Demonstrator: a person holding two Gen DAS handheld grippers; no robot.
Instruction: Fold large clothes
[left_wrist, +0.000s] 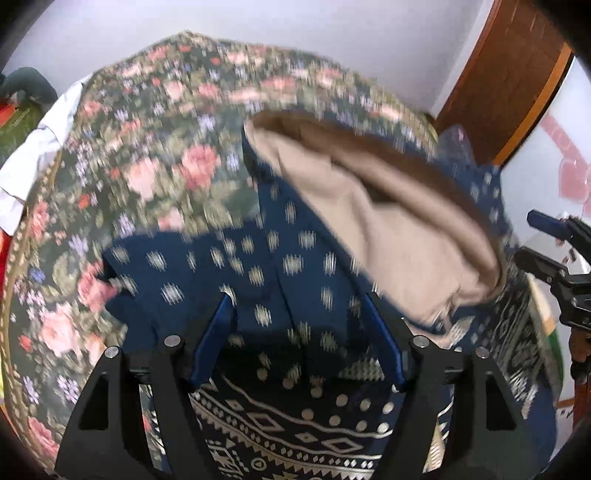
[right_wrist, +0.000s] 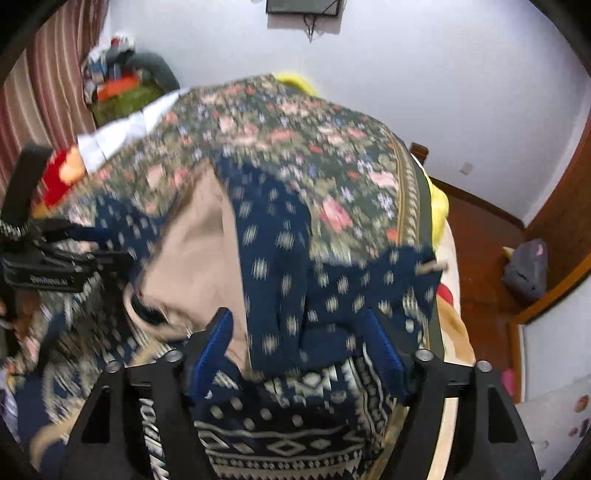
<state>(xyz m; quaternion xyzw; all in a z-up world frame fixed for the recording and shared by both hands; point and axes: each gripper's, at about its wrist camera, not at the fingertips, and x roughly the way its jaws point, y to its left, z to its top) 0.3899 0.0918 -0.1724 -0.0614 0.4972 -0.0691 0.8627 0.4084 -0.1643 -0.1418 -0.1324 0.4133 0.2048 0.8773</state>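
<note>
Both grippers spread wide over a blurred navy garment on a floral bed

The left gripper (left_wrist: 297, 332) and right gripper (right_wrist: 297, 345) each stood wide apart, gripping nothing. The navy patterned garment (left_wrist: 229, 273) filled the lower centre of both views, its beige lining (left_wrist: 373, 229) exposed. Motion blur smeared its print; its lower edges were cut off. The floral bedspread (left_wrist: 147, 155) lay behind.

Floral-covered bed (left_wrist: 147, 177), blurred; navy patterned garment (left_wrist: 295, 266), seemingly tan-lined, spread on it.
</note>
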